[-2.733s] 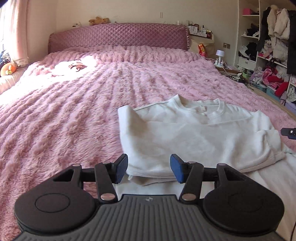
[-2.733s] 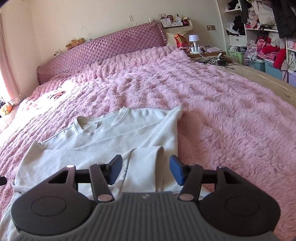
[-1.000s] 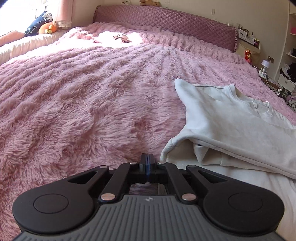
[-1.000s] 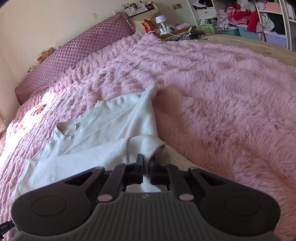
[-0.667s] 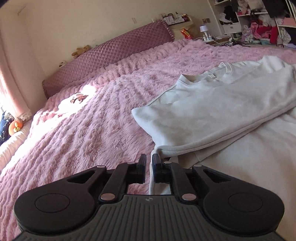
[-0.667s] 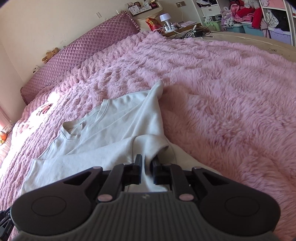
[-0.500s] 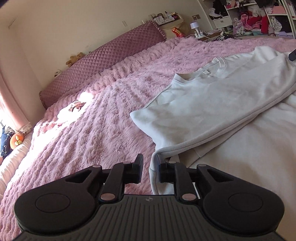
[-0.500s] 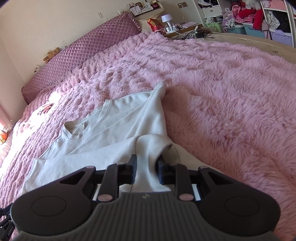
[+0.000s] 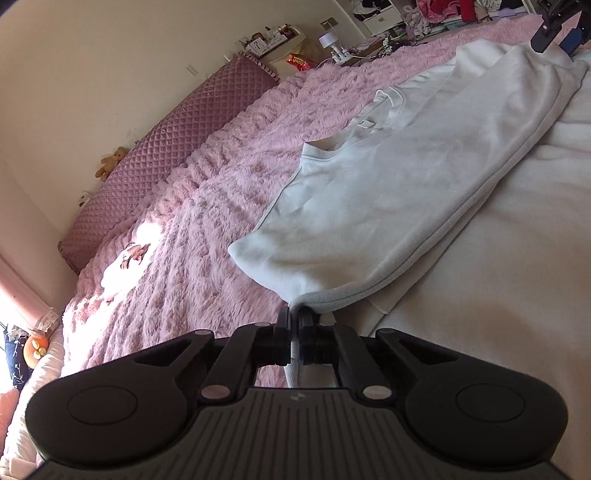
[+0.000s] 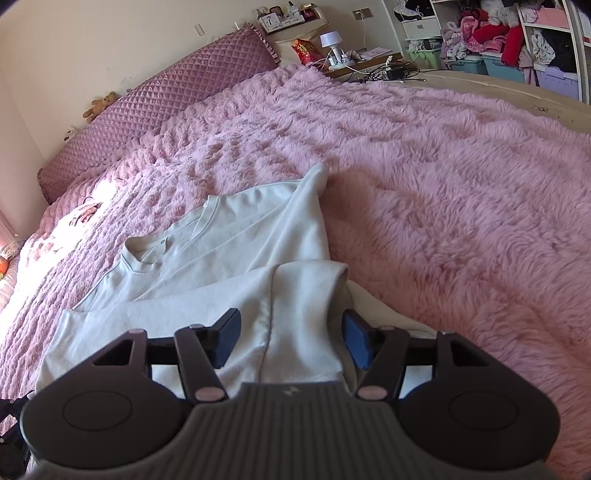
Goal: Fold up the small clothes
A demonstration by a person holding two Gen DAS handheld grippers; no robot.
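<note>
A white sweatshirt (image 9: 388, 199) lies partly folded on a pink fluffy bedspread (image 9: 207, 206), neck toward the headboard. My left gripper (image 9: 294, 334) is shut on the sweatshirt's ribbed hem edge at its near left corner. In the right wrist view the sweatshirt (image 10: 229, 266) lies with a folded sleeve in front. My right gripper (image 10: 291, 341) is open, its blue pads either side of that sleeve fold, holding nothing. The right gripper also shows in the left wrist view (image 9: 554, 26) at the far top right.
A quilted purple headboard (image 10: 159, 99) with a small teddy bear (image 10: 99, 105) runs along the back. A nightstand with a lamp (image 10: 330, 42) and cables stands behind. Shelves of clothes and storage bins (image 10: 509, 55) fill the right side. A small toy (image 9: 133, 253) lies on the bedspread.
My right gripper has opened and let go of the sleeve fold. My left gripper has closed tight on the hem edge and the left view has tilted.
</note>
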